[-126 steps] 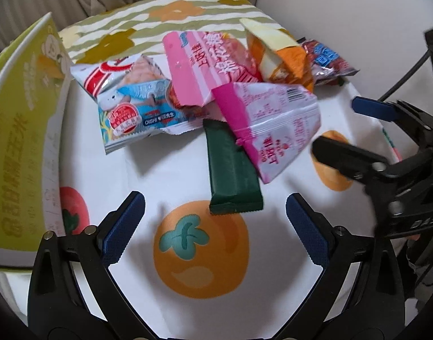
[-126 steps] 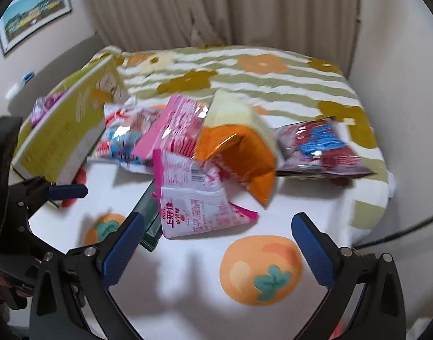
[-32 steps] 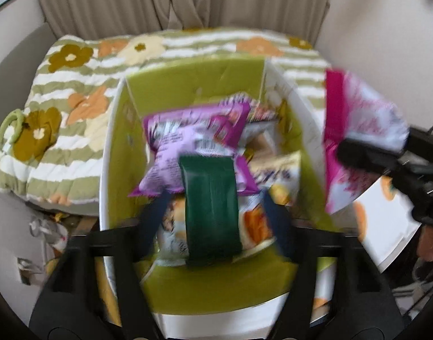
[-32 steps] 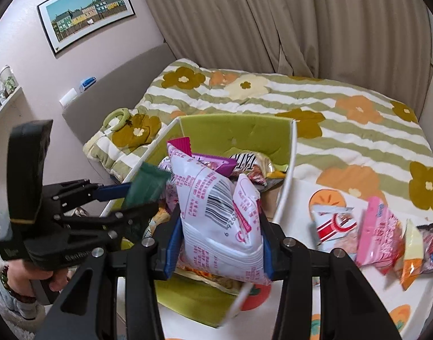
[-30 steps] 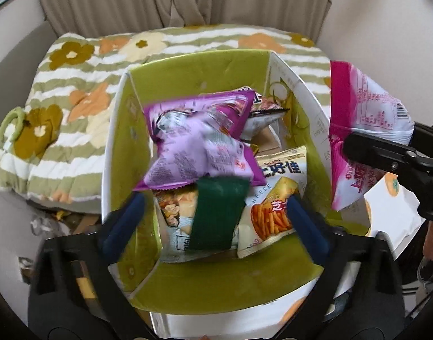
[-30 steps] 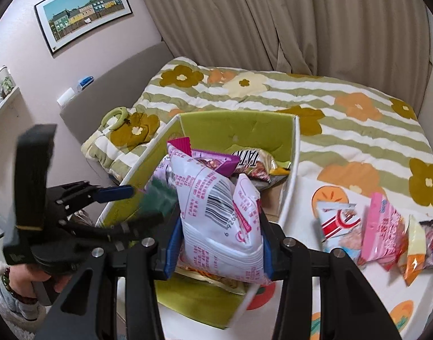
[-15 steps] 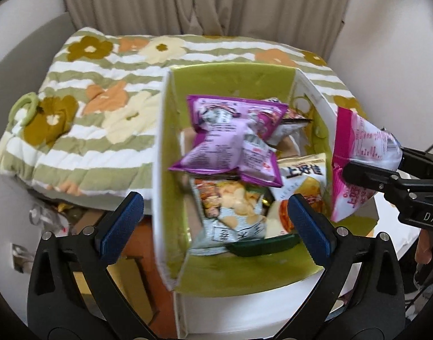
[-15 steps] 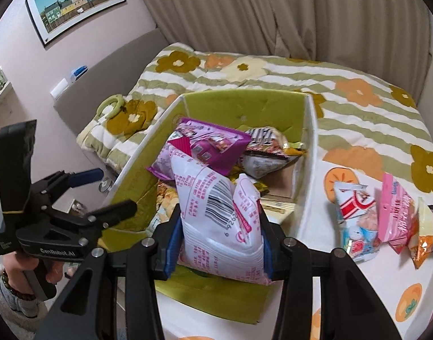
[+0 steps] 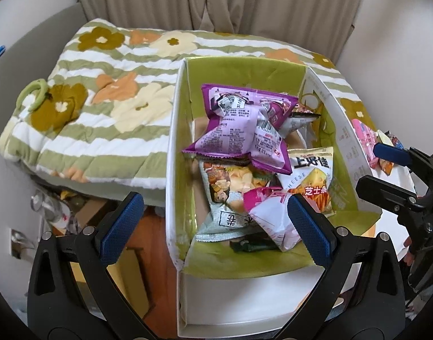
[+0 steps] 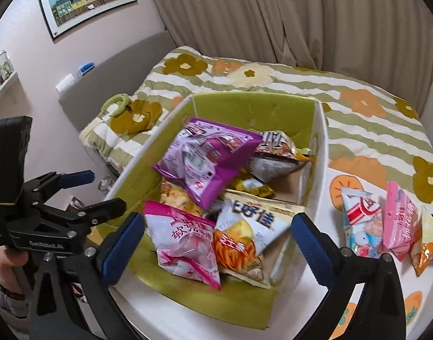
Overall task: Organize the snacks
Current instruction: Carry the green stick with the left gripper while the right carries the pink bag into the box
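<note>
A green-lined cardboard box (image 9: pixel 244 65) (image 10: pixel 253 104) holds several snack bags. A pink and white bag (image 10: pixel 185 243) (image 9: pixel 273 221) lies at its near end, beside a purple bag (image 9: pixel 244 130) (image 10: pixel 205 158) and a cheese-stick bag (image 10: pixel 250 232). A dark green bar (image 9: pixel 253 246) lies at the box's near end. My left gripper (image 9: pixel 213 223) is open and empty, above the box's left wall. My right gripper (image 10: pixel 216 243) is open and empty, over the box. Several snacks remain on the table: a red and white bag (image 10: pixel 358 221), a pink bag (image 10: pixel 397 221), an orange bag (image 10: pixel 424 240).
The box stands on a white table with orange fruit prints (image 10: pixel 344 189), next to a bed with a striped floral quilt (image 9: pixel 103 99). The floor and clutter (image 9: pixel 54 212) lie below at the left. Curtains hang behind.
The right gripper opened and the pink and white bag dropped into the box. Before that, the left gripper released the green bar into the box and drew back to the left.
</note>
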A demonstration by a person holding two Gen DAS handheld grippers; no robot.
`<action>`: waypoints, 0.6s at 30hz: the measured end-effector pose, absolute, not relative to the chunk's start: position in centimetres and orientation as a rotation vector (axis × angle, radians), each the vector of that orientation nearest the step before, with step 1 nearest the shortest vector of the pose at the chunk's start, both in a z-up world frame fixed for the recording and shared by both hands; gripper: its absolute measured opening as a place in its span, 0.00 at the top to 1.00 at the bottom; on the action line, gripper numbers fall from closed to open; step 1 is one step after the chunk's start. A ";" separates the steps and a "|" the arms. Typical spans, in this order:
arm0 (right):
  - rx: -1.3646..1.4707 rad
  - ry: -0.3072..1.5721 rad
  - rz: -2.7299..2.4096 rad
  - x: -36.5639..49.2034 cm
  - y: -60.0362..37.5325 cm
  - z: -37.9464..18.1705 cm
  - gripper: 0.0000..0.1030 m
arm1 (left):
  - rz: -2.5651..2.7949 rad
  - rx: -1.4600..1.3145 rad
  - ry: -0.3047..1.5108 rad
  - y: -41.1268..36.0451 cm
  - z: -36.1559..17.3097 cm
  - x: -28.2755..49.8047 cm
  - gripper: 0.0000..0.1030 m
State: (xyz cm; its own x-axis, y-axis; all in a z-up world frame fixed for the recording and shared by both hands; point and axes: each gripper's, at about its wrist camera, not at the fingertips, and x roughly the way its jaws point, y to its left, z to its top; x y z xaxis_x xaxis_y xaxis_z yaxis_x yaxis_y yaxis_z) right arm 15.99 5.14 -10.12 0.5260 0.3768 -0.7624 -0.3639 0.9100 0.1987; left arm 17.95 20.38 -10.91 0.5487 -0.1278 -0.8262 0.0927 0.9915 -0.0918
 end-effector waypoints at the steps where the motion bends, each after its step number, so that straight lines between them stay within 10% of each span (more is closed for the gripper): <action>1: 0.023 0.917 0.441 16.0 5.0 -10.1 0.00 | -0.133 -0.037 0.975 20.3 -10.7 17.8 0.02; 18: 0.080 0.842 0.304 12.7 0.8 -5.7 0.00 | -0.251 0.028 0.845 15.5 -4.9 18.1 0.02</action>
